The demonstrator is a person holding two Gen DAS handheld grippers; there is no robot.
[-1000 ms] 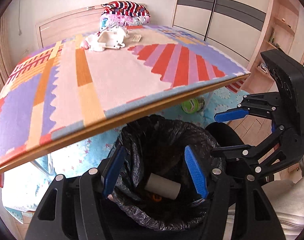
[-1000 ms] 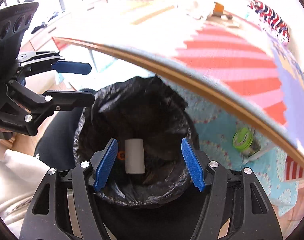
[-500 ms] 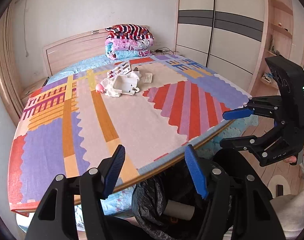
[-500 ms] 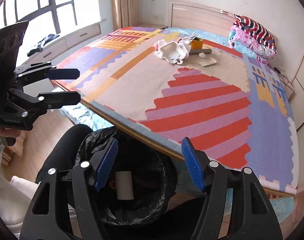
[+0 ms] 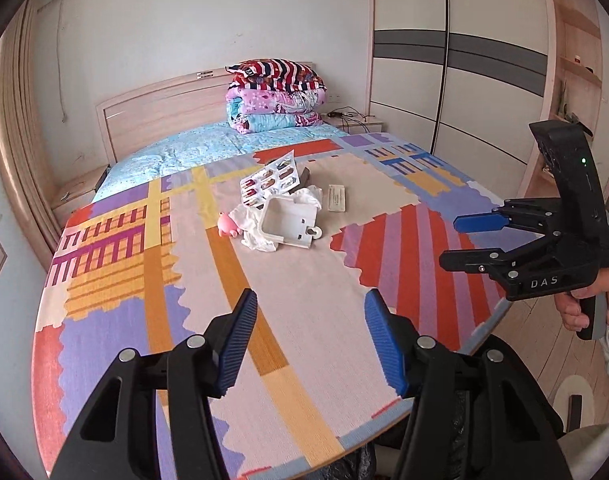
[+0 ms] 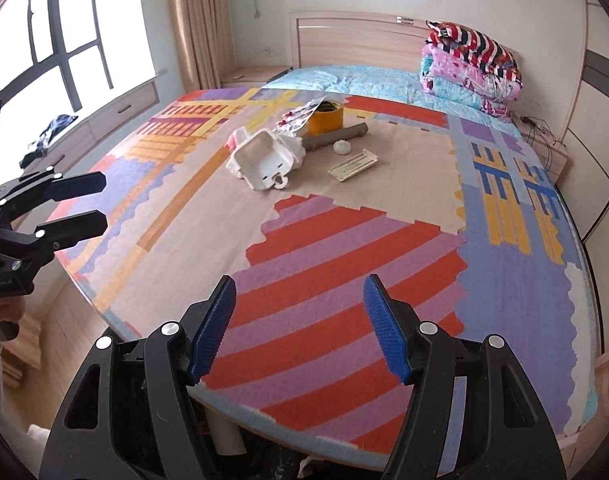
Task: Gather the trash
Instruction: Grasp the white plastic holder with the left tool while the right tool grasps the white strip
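Both my grippers, left [image 5: 310,336] and right [image 6: 300,322], raised from bin to bed [image 6: 344,240], fingers wide, empty; trash pile [image 6: 264,156] next.

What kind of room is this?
Most likely a bedroom: there's a bed with a wooden headboard, folded quilts stacked on it, and a tall wardrobe with sliding doors.

"DAS" is printed in pale letters on the black plastic body of the right gripper [image 5: 474,240]; print on the flat white card [image 5: 337,197] is perhaps too small to be read.
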